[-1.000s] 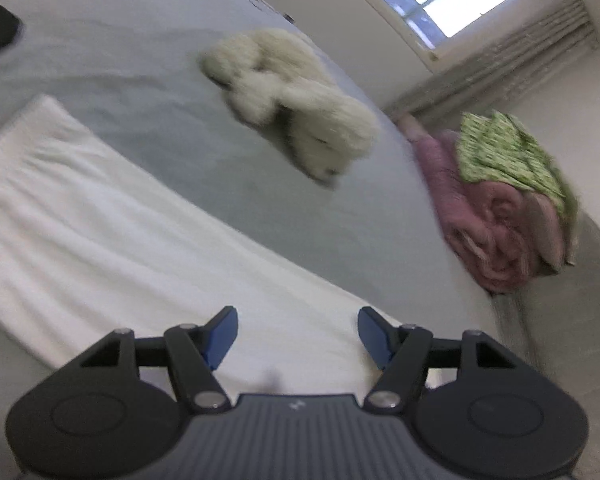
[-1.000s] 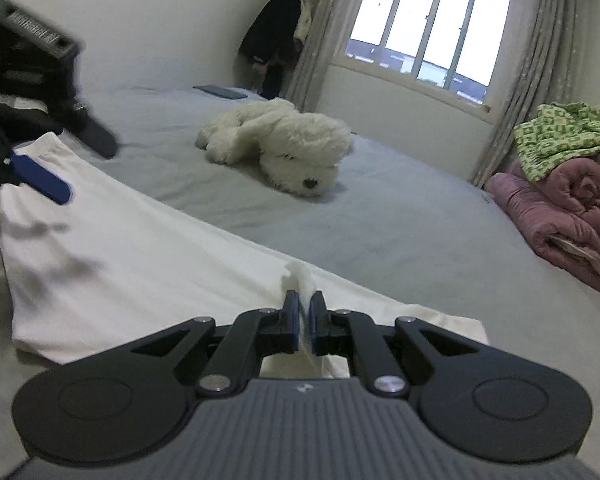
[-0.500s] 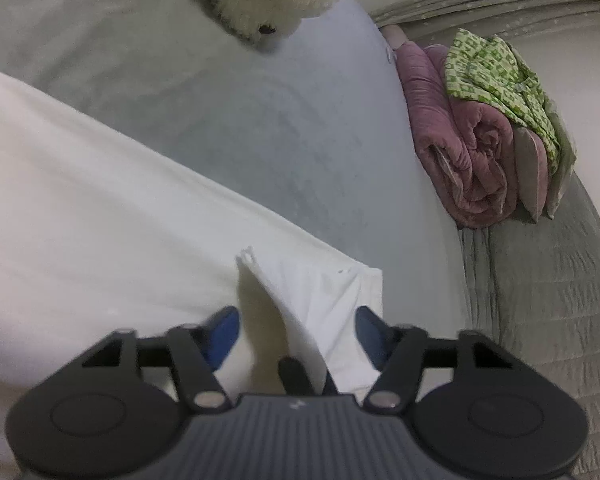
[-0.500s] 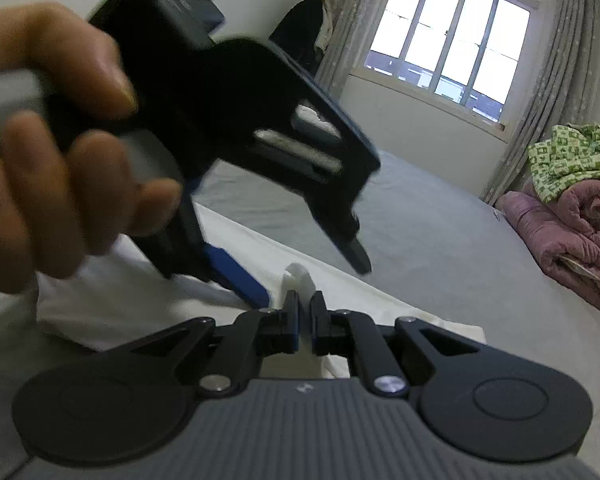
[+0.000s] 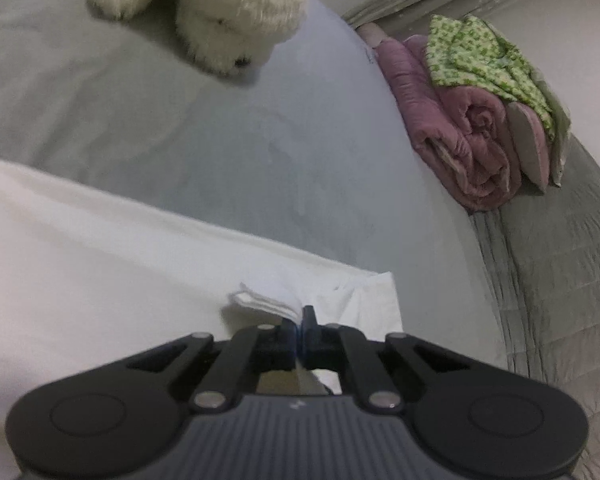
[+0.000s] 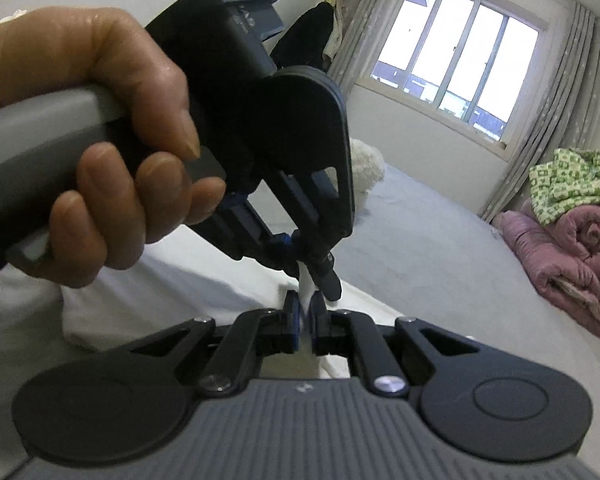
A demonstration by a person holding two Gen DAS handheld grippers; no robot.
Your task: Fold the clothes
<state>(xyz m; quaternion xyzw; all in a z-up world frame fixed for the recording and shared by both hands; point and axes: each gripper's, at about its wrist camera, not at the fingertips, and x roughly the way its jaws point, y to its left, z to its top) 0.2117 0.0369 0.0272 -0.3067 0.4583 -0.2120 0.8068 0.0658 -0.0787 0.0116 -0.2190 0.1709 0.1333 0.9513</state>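
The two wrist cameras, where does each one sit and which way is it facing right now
Left wrist: sits on the left gripper, angled down over the bed at the white garment pinched in its fingers; only the gripper's own body shows.
Right wrist: sits on the right gripper, facing across the bed toward the window; the person's left hand holding the other gripper fills the left.
Shared: white garment, plush dog, pink quilt with green cloth.

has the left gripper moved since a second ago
Yes. In the right wrist view the left gripper has come from the far left edge across the white garment to the right gripper, and is now shut on the garment.
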